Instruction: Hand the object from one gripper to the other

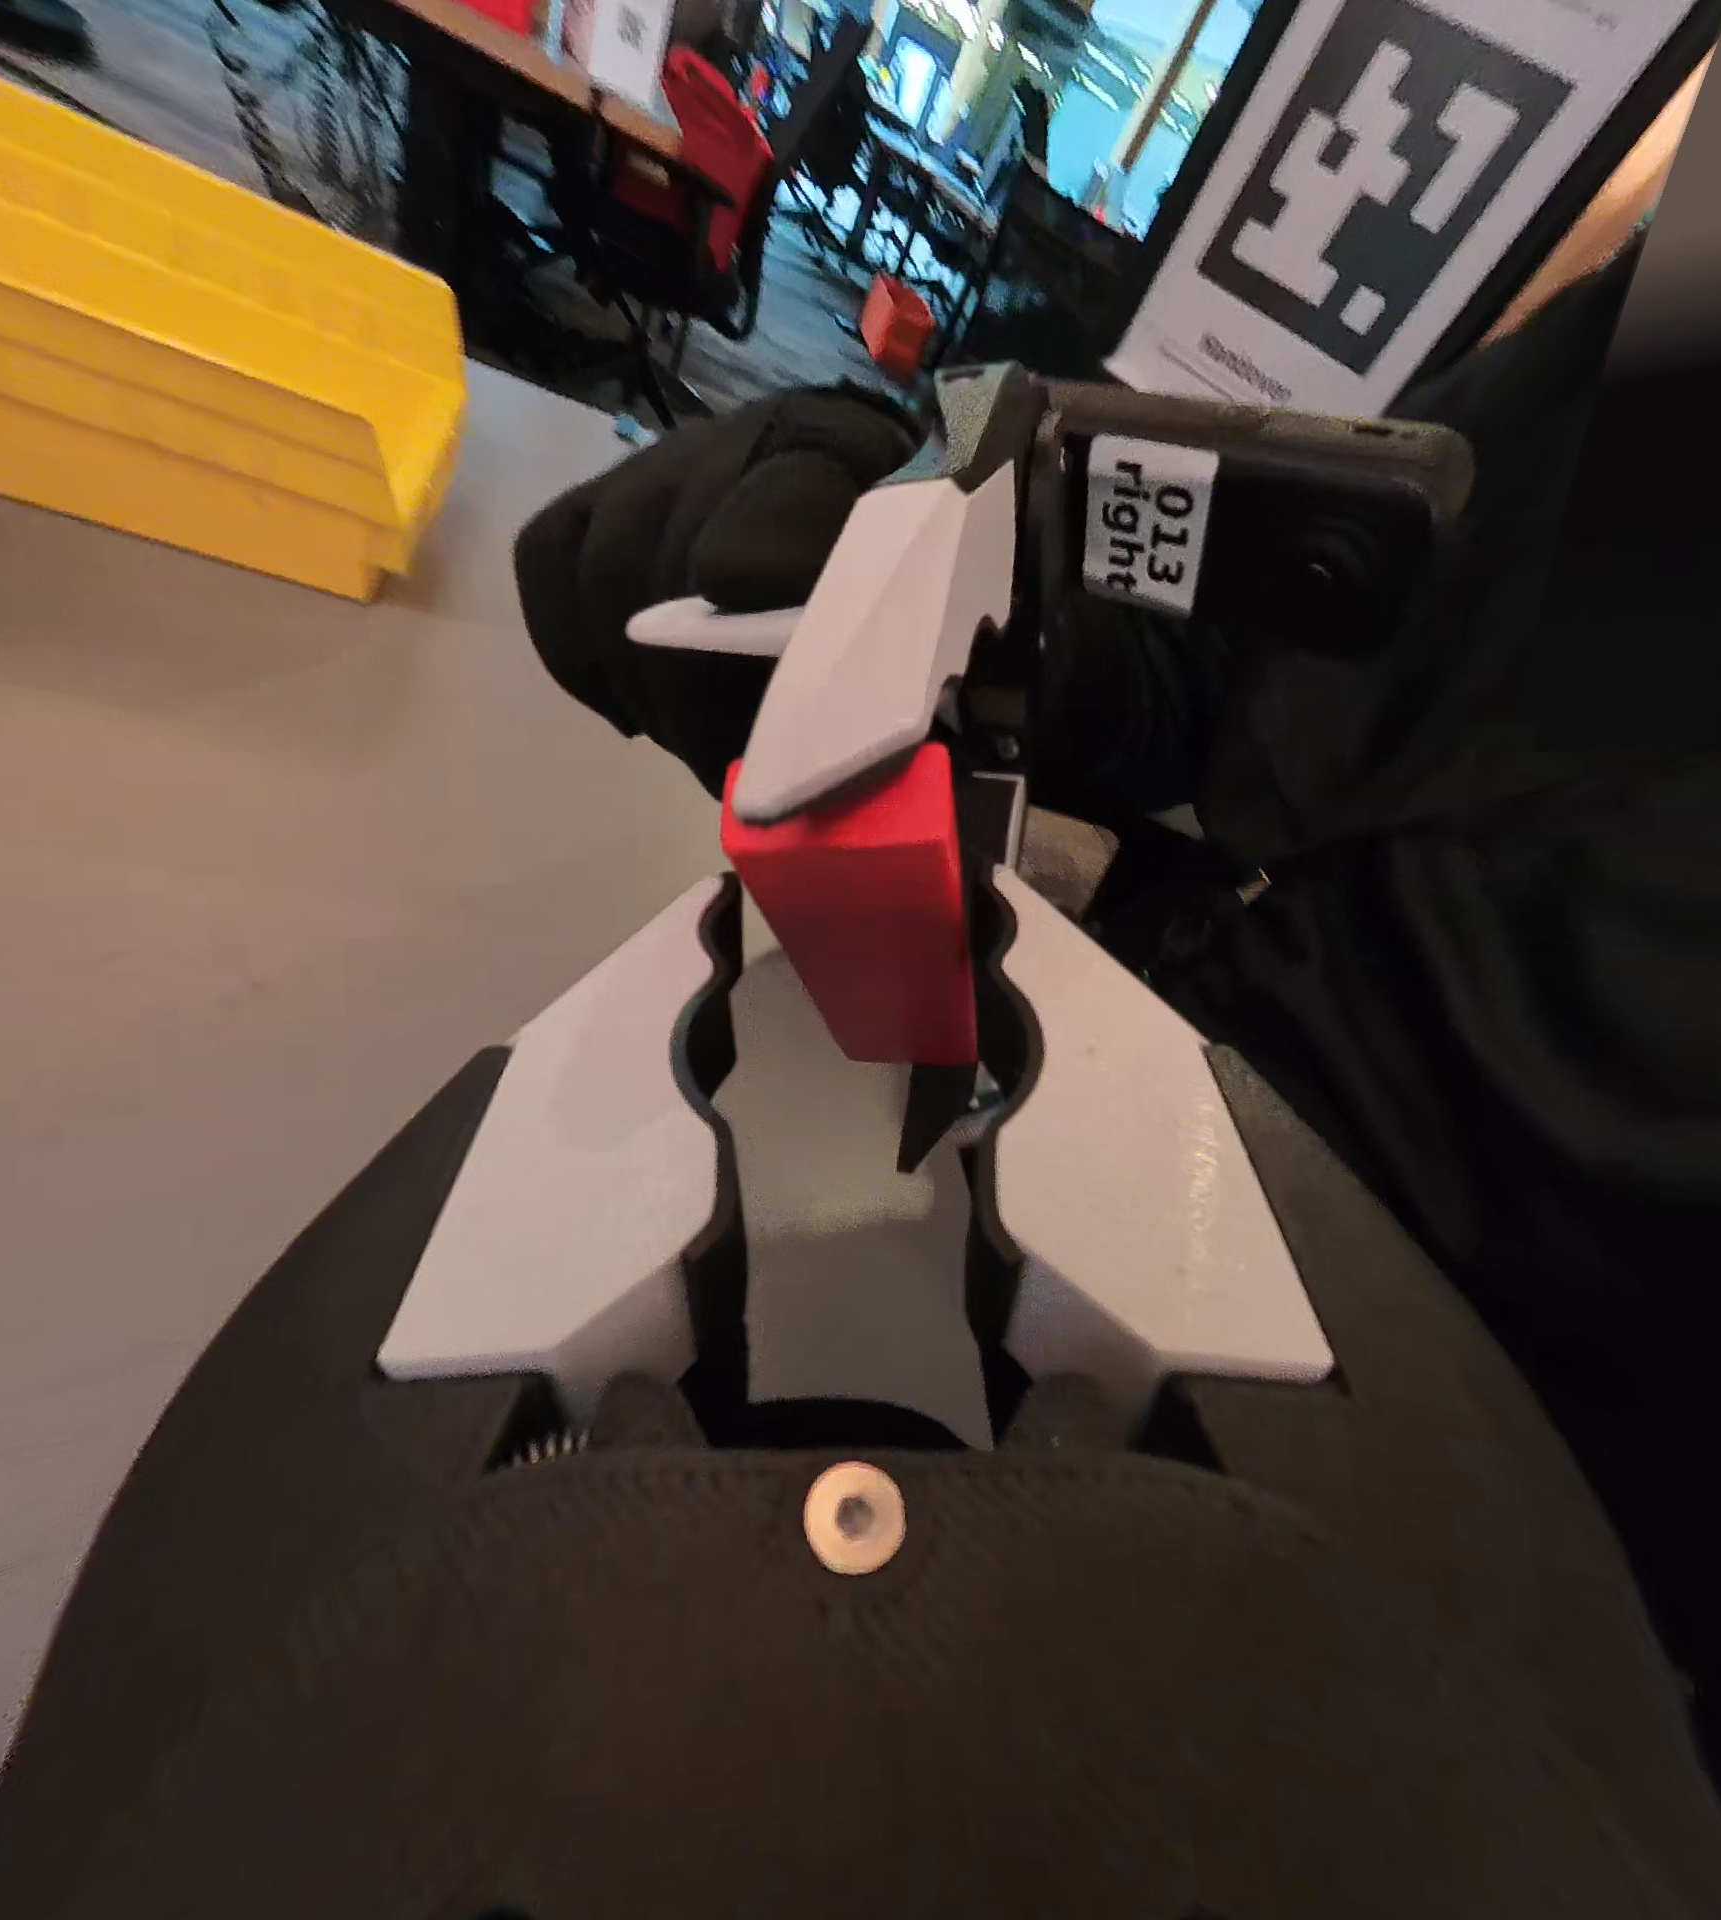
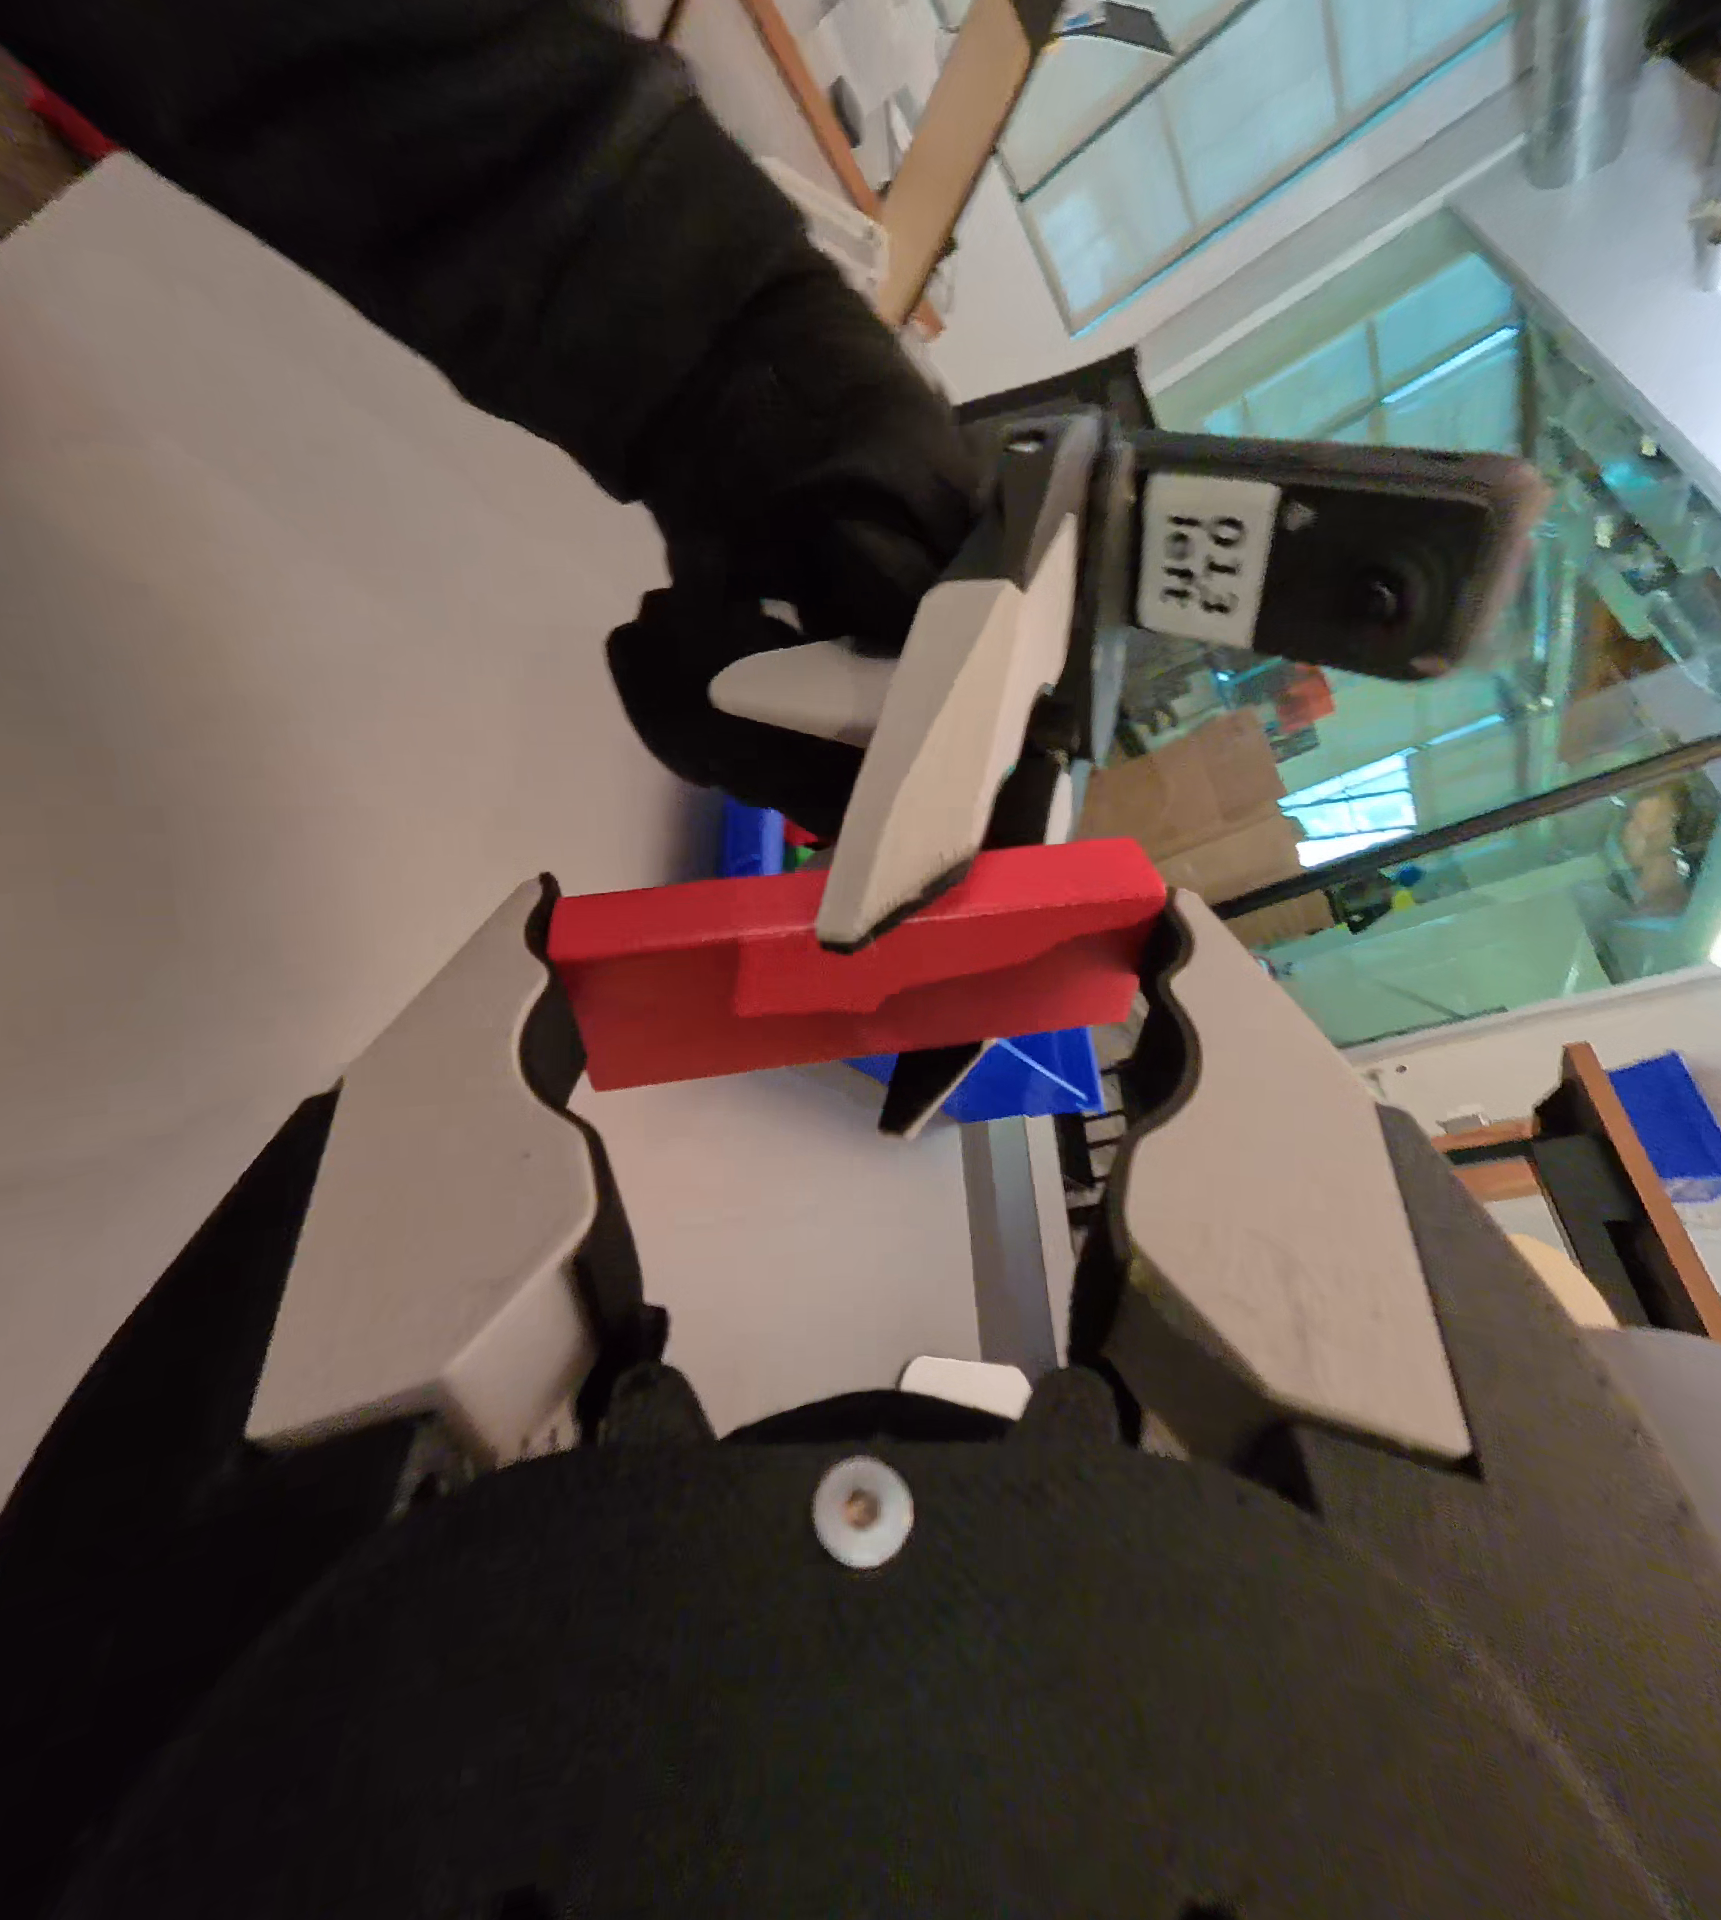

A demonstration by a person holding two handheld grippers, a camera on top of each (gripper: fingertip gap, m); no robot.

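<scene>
A red rectangular block is held in the air between both grippers. My right gripper is shut on the block's two short ends. In the left wrist view the right gripper comes in from above, one finger over the block's far end and one under its near end. My left gripper is closed across the block's narrow sides, touching it near the tips. In the right wrist view the left gripper has one finger on top of the block and one beneath it.
A grey table lies below. A stack of yellow bins sits at its far left. A white board with a black marker pattern stands behind. A blue bin shows under the block. Black-gloved hands hold the grippers. Left and right tips are no more than a few centimetres apart.
</scene>
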